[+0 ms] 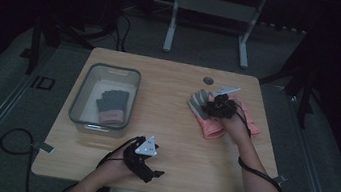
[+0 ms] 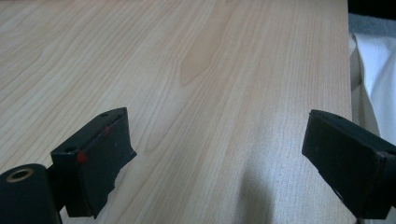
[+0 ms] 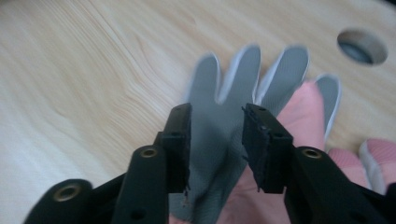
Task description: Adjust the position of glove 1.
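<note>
right tongs (image 3: 217,144): jaws narrow, straddling the grey glove (image 3: 243,88) at its palm. A fold of fabric sits between them, but I can't tell whether the pads press it yet.
left tongs (image 2: 215,158): jaws wide, nothing between them, low over bare table (image 2: 196,60) at the near edge, well apart from the glove.
glove position: grey glove lies fingers spread, on the side of the bin (image 1: 104,98) towards the cable hole (image 3: 363,46), partly overlapping a pink glove (image 3: 303,126). In the high view the pair (image 1: 216,117) sits under your right hand (image 1: 234,128).
bin: clear tub well to the left of the gloves, already holding a dark glove with pink cuff (image 1: 112,105).
step: my read is you're picking the grey glove for the bin.
how: bite the grey layer alone and keep the jaw tips off the pink glove beneath. Pinch at the palm, not a fingertip, so it hangs balanced. Close fully before lifting, then lift straight up until it peels clear of the pink one.
risk: both gloves likely come up together if you go too deep.
hard to see: the right gripper view is motion-blurred. The grey glove's cuff is cut off behind the jaws. In the high view the room is dim and the hand covers most of the gloves, so the overlap is unclear.
</note>
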Demonstrator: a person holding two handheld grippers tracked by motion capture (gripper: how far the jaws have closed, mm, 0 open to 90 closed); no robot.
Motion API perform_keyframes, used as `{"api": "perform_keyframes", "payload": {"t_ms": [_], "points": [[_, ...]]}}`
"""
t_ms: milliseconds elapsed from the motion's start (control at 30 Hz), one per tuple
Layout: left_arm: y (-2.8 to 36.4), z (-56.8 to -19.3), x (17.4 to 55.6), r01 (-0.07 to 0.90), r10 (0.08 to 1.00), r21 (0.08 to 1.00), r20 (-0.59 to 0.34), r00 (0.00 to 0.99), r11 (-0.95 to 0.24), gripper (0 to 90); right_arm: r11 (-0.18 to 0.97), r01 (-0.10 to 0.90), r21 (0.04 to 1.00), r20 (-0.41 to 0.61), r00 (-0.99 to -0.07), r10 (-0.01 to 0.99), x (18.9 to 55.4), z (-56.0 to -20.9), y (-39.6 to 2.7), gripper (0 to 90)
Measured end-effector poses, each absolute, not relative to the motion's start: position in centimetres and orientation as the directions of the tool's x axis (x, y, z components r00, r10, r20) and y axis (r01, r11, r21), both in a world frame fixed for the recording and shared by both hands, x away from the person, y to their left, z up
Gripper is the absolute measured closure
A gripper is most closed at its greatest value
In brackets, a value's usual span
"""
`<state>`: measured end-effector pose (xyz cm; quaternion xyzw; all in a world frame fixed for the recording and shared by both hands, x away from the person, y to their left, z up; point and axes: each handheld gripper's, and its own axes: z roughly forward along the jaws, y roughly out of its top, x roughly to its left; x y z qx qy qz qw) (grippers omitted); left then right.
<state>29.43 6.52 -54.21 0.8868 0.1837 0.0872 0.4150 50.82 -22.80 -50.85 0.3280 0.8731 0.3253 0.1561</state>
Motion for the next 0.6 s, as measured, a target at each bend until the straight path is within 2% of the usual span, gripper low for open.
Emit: {"api": "perform_keyframes", "payload": {"t_ms": [33, 233, 433, 600], "points": [[6.6, -54.2, 29.4, 0.243, 0.406, 0.771, 0.022, 0.914, -0.589, 7.8, 0.583, 0.482, 0.654, -0.064, -0.733, 0.677, 51.1, -51.3, -22.8, 60.0], [6.9, -54.9, 29.7, 0.278, 0.398, 0.748, -0.020, 0.917, -0.603, 7.8, 0.612, 0.493, 0.618, -0.086, -0.732, 0.676, 51.0, -52.6, -22.2, 59.6], [6.3, -55.4, 29.2, 0.247, 0.373, 0.732, 0.010, 0.928, -0.635, 7.8, 0.613, 0.496, 0.615, -0.096, -0.724, 0.683, 50.7, -53.4, -21.8, 78.5], [6.4, -55.3, 29.2, 0.242, 0.376, 0.739, 0.017, 0.927, -0.629, 7.8, 0.586, 0.502, 0.636, -0.112, -0.691, 0.714, 50.1, -53.6, -21.6, 85.8]]}}
